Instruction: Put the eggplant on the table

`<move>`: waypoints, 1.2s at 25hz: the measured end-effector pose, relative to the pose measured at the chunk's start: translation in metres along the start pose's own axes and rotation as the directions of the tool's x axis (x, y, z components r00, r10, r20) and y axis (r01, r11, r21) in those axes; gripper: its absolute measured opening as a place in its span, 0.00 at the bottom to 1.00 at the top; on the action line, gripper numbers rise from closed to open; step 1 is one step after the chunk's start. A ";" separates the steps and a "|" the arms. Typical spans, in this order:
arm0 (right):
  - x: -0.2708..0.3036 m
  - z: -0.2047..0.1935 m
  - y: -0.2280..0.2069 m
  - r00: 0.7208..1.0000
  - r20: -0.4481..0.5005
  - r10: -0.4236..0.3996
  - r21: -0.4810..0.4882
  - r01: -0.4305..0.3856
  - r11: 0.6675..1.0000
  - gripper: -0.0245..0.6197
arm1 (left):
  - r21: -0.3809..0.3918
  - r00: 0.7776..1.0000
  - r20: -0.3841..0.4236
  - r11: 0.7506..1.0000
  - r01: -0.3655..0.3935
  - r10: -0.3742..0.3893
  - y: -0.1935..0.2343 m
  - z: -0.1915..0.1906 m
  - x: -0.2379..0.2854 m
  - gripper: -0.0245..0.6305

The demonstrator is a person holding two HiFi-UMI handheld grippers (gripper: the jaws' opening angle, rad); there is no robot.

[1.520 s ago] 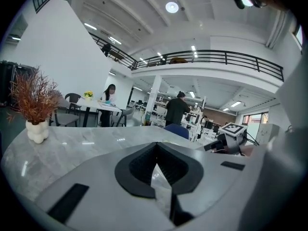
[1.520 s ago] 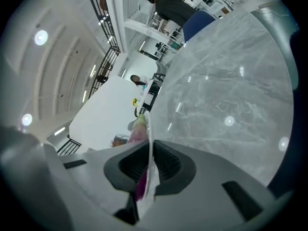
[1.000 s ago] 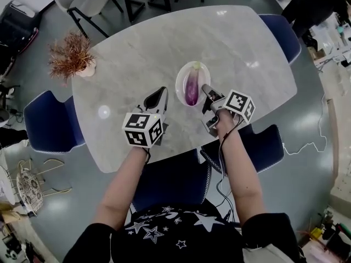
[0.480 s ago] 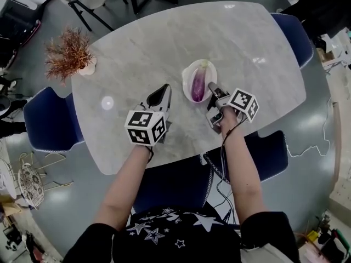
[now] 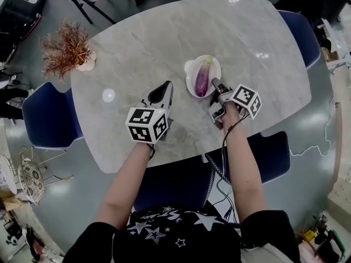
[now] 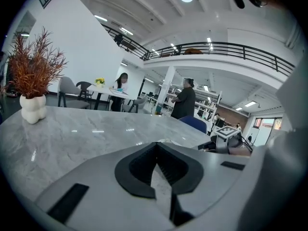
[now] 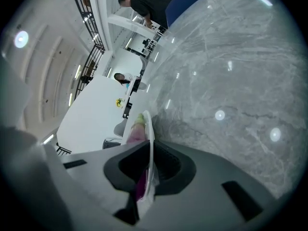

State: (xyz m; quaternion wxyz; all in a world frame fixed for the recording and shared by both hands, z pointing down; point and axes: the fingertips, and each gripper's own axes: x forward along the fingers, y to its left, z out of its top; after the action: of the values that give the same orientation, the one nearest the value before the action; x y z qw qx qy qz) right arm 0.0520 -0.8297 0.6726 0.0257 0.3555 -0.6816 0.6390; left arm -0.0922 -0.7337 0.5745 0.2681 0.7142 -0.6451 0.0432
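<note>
A purple eggplant (image 5: 202,81) with a green stem lies in a small white plate (image 5: 193,68) on the grey marble table (image 5: 153,34). My right gripper (image 5: 214,83) is at the plate's right rim. In the right gripper view its jaws (image 7: 150,147) are shut on the plate's thin rim (image 7: 149,126), with the eggplant (image 7: 136,130) just left of the rim. My left gripper (image 5: 165,87) hovers left of the plate, shut and empty, its jaw tips (image 6: 155,148) meeting above bare marble.
A dried reddish plant in a white vase (image 5: 68,49) stands at the table's far left corner. Blue chairs (image 5: 48,116) (image 5: 303,32) (image 5: 264,151) sit around the table. People sit and stand at other tables in the background (image 6: 185,97).
The head camera has shifted, so the table sits a little higher in view. My right gripper has stayed at the plate's rim and the left one beside it.
</note>
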 end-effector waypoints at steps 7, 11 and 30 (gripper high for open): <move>0.003 -0.005 -0.003 0.998 -0.004 -0.058 -0.043 0.058 0.997 0.08 | -0.009 1.000 -0.010 1.000 0.006 -0.006 0.001 -0.006 0.003 0.05; 0.002 -0.005 -0.004 0.996 -0.006 -0.092 -0.064 0.092 0.994 0.08 | -0.005 1.000 -0.007 1.000 0.015 -0.015 -0.002 -0.003 0.003 0.05; -0.029 -0.018 -0.006 0.977 0.000 -0.214 -0.156 0.211 0.965 0.08 | 0.011 1.000 0.005 1.000 0.026 -0.026 -0.012 0.001 -0.023 0.05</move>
State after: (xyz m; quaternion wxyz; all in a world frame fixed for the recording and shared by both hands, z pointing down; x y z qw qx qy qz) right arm 0.0693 -0.8003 0.6667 0.1273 0.4179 -0.6869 0.5808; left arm -0.0847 -0.7135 0.5604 0.2631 0.7240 -0.6363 0.0415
